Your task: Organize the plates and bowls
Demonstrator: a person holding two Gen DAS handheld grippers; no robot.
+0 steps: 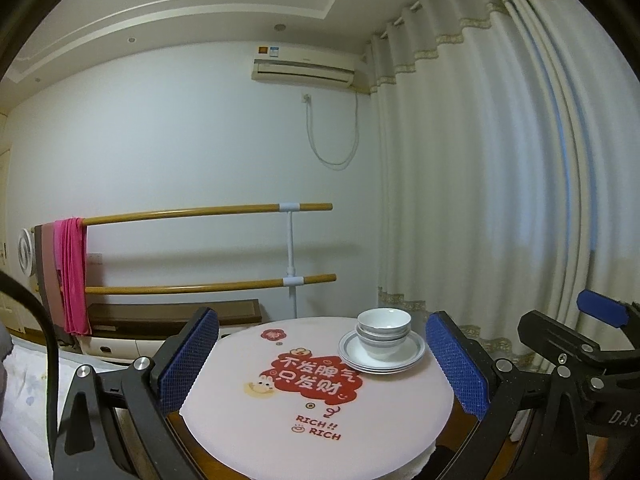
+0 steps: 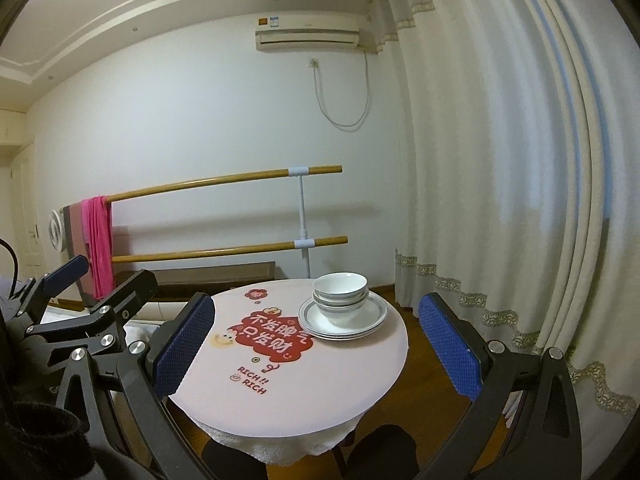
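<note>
Left wrist view: the left gripper (image 1: pixel 322 364) with blue textured pads was spread wide and held nothing, hovering off the near edge of the round table covered in a pale pink printed cloth (image 1: pixel 256 432). The stack of white ceramic bowls with grey bands (image 1: pixel 383 329) sat nested in the stack of white grey-rimmed plates (image 1: pixel 382 354), on the far-right part of that table, ahead of the gripper and right of its centre line, closer to the right pad than the left. The right gripper (image 1: pixel 600 312) showed at the table's right side; its state could not be told from here. Right wrist view: the right gripper (image 2: pixel 316 340), also wide and empty, hung off the near edge of the table (image 2: pixel 320 392). The bowls (image 2: pixel 340 290) on the plates (image 2: pixel 343 316) lay almost dead ahead, slightly right of centre, apart from both pads. Judgement: the stack was round, no long axis; the right gripper seemed better lined up to reach it.
</note>
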